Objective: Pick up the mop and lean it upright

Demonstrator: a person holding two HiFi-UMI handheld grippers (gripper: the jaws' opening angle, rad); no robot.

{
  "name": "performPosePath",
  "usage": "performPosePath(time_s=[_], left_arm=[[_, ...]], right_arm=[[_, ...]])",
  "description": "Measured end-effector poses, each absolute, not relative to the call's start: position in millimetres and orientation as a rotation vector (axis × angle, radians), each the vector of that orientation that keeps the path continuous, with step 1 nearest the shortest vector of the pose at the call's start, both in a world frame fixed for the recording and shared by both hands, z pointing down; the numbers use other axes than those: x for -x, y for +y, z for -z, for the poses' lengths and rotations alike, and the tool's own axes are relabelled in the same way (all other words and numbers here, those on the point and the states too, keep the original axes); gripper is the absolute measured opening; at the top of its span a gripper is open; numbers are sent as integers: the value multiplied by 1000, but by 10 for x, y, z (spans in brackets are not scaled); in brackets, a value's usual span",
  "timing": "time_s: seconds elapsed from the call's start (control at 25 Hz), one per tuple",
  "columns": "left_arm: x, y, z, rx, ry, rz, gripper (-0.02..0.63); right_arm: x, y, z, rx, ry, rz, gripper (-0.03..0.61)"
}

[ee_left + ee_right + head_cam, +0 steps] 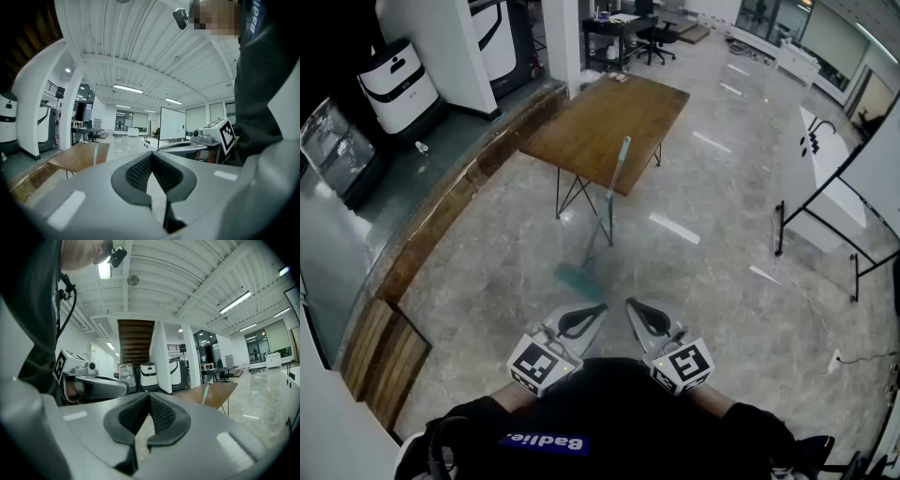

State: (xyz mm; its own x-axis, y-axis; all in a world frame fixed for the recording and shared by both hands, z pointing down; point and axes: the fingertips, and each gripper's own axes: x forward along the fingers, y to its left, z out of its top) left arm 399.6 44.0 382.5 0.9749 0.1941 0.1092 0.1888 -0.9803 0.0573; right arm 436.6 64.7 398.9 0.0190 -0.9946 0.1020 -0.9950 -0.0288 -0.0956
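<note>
The mop stands propped at a slant, its teal handle resting against the near edge of the wooden tabletop and its head down on the grey stone floor just in front of the table's legs. Well short of it, the left gripper and the right gripper hang side by side close to the person's chest, pointing roughly toward the mop. In each gripper view the dark ribbed fingers are clenched tip to tip with nothing between them, the right fingers just like the left.
</note>
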Motion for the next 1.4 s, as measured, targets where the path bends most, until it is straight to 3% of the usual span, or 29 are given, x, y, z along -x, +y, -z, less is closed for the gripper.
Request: performPosePath(time_s=[0.68,1.4], left_arm=[[-3720,157,-3895,-3051,187,-162,18],[-3075,-1018,-4039,-2985,153,-111,18]], right_arm=[[-4169,383,-4084,-2189,-2241,-277,5],[-3456,-594,-4158,-2163,-2160,-276,5]])
